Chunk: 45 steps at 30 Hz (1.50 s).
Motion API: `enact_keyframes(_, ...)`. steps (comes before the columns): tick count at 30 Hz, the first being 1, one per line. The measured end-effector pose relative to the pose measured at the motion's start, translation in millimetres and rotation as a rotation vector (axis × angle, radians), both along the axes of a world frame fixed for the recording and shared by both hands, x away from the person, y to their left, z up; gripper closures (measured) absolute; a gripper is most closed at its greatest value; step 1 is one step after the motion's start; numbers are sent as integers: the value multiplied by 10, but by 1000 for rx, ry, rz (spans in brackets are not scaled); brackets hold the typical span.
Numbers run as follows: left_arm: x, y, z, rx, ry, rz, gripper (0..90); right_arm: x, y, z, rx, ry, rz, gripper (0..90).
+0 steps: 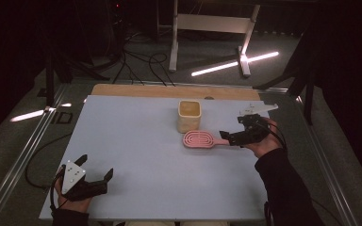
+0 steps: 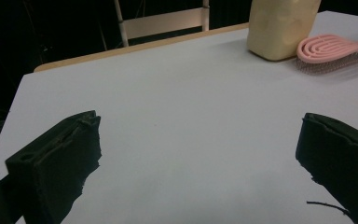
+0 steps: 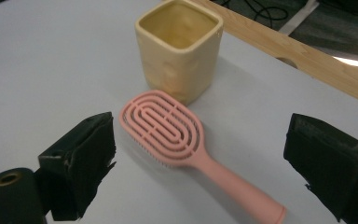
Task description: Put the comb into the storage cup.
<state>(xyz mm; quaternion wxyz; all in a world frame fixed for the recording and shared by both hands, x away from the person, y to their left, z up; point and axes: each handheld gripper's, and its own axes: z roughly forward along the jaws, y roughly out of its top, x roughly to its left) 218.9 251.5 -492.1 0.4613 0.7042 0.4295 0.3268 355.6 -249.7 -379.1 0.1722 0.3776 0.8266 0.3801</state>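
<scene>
A pink hairbrush [image 1: 199,140] lies bristles down on the pale blue table top [image 1: 136,141], its handle pointing right. Its head touches or nearly touches a yellow square cup [image 1: 189,115], which stands upright and looks empty. My right gripper [image 1: 233,128] is open at the handle end. In the right gripper view, the hairbrush [image 3: 168,128] lies between the wide-apart jaws of the right gripper [image 3: 200,149], in front of the cup [image 3: 179,46]. My left gripper [image 1: 95,166] rests open near the front left corner. The left gripper [image 2: 200,135] holds nothing, with cup [image 2: 279,28] and brush [image 2: 331,49] far off.
A wooden strip [image 1: 169,91] runs along the table's far edge. Beyond it the floor holds cables [image 1: 141,66] and a white stand's legs [image 1: 207,37]. Metal rails [image 1: 19,155] flank the table on both sides.
</scene>
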Motion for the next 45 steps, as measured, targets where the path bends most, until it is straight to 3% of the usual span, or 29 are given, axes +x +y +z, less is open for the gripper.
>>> enact_keyframes(16, 5, -2, -8, 1, 4, -3, 4, 436, 59, -87, -56, 32, 30, 90)
enact_keyframes(21, 4, -3, -9, 3, 5, -4, 4, 549, 126, -271, -144, 70, 60, 90)
enact_keyframes(26, 4, -1, -11, 5, 5, -4, 4, 602, 168, -384, -184, 113, 85, 91)
enact_keyframes(36, 1, 3, -10, 7, 4, -3, 4, 665, 300, -666, -322, 211, 176, 122)
enact_keyframes(45, 2, 0, -14, 7, 6, -3, 4, 672, 301, -822, -362, 265, 222, 146)
